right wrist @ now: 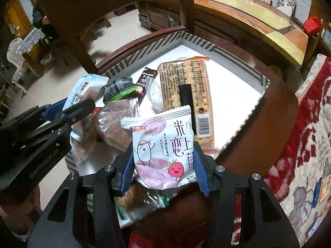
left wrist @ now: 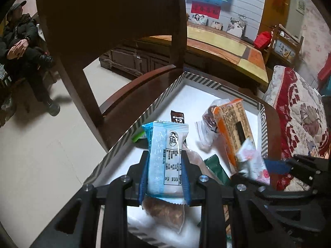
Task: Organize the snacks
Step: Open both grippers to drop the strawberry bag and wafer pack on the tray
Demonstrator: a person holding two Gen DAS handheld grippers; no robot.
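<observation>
My left gripper (left wrist: pixel 165 155) is shut on a light blue snack packet (left wrist: pixel 165 159), held upright over the white tray (left wrist: pixel 196 95) with a striped rim. My right gripper (right wrist: pixel 163 157) is shut on a white and pink strawberry rice snack packet (right wrist: pixel 163 150), also above the tray. An orange-edged long cracker pack (right wrist: pixel 186 95) lies in the tray beside a brown coffee sachet (right wrist: pixel 146 78), a green-edged dark packet (right wrist: pixel 118 88) and clear bags of brown snacks (right wrist: pixel 115 124). In the right wrist view the left gripper (right wrist: pixel 68 111) enters from the left with the blue packet (right wrist: pixel 82 91).
The tray rests on a dark wooden chair seat (right wrist: pixel 269 111); its backrest (left wrist: pixel 107 16) rises behind. A red floral cushion (left wrist: pixel 300 111) lies to the right. A person in dark clothes (left wrist: pixel 20 47) sits at far left. A long wooden cabinet (left wrist: pixel 227 45) runs along the back wall.
</observation>
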